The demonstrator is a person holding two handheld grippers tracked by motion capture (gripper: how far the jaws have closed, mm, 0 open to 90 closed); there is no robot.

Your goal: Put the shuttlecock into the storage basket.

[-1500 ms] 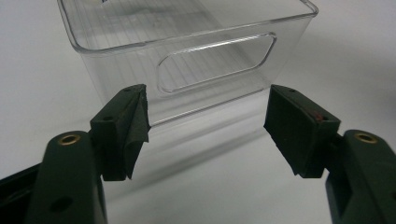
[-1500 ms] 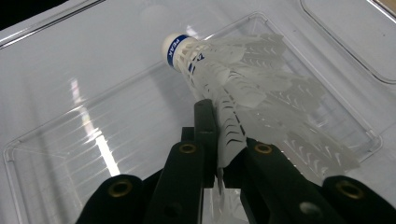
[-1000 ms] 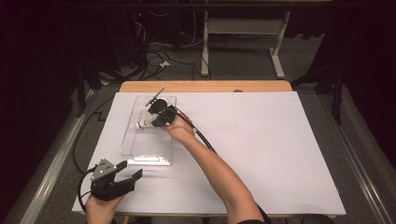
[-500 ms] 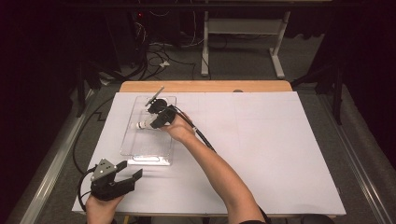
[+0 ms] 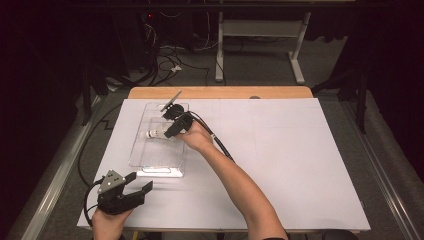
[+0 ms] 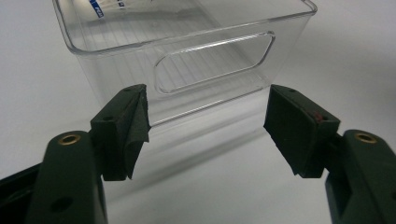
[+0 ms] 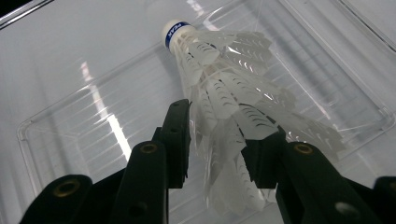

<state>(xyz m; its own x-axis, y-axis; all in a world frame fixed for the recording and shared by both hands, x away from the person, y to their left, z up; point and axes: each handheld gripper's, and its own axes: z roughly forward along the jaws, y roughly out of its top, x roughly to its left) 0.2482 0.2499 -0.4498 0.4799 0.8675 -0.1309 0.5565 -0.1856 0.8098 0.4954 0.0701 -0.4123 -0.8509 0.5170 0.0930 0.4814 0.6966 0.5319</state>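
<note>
White table (image 5: 280, 165), clear bin (image 5: 150, 160) at left-centre. R gripper (image 5: 172, 131) inside bin, jaws just been opening, shuttlecock (image 7: 224, 98) lying between them on bin floor, pads (image 7: 180, 135) looking just off feathers, cork end away from gripper. L gripper (image 5: 131, 192) near front edge, jaws wide apart, nothing between, pointed at bin end w/ handle cutout (image 6: 212, 60).

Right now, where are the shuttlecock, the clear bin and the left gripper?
shuttlecock (image 7: 233, 93): right gripper view, on its white feather skirt.
clear bin (image 6: 210, 65): left gripper view, on the end wall at the handle cutout.
left gripper (image 5: 141, 187): high view, between its jaw tips.
</note>
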